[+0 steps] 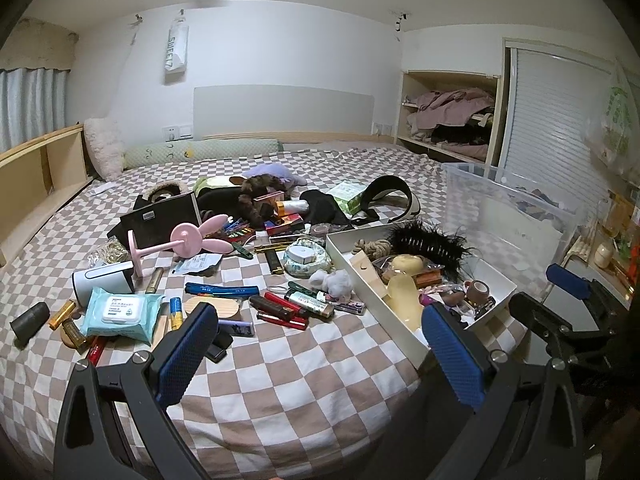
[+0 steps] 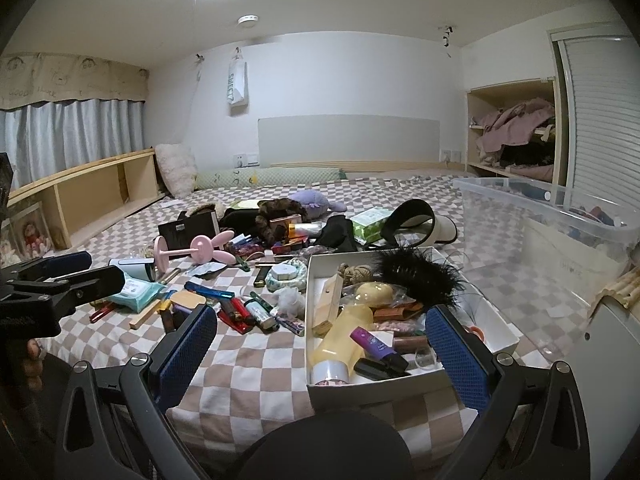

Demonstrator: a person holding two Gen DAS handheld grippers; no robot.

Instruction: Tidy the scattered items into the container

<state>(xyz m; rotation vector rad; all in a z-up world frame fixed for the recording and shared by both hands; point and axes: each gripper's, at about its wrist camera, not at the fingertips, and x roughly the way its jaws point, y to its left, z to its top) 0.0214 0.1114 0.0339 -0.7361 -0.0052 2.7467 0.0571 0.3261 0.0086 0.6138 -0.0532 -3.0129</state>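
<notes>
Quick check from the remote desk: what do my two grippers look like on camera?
Both match: the left gripper and right gripper have black angular arms with silver screws and flat blue textured pads. No cables or sleeves visible.

We're in a home bedroom. We see a bed (image 1: 320, 380) with a brown-and-white checkered sheet filling most of both views, a grey headboard panel (image 2: 348, 140) on the white wall, and a long green bolster pillow (image 1: 200, 151) plus a fluffy white cushion (image 1: 105, 148) at its head. Open wardrobe shelves (image 2: 514, 132) stuffed with clothes sit at the right beside a slatted sliding door (image 2: 600, 128). Blue-grey curtains (image 2: 72, 132) with a printed valance hang at left, above a low wooden shelf unit (image 2: 96, 192). Wall sockets (image 1: 178, 133), ceiling smoke detector (image 2: 248, 21). Cosmetics, wipes and plush toys litter the sheet.
</notes>
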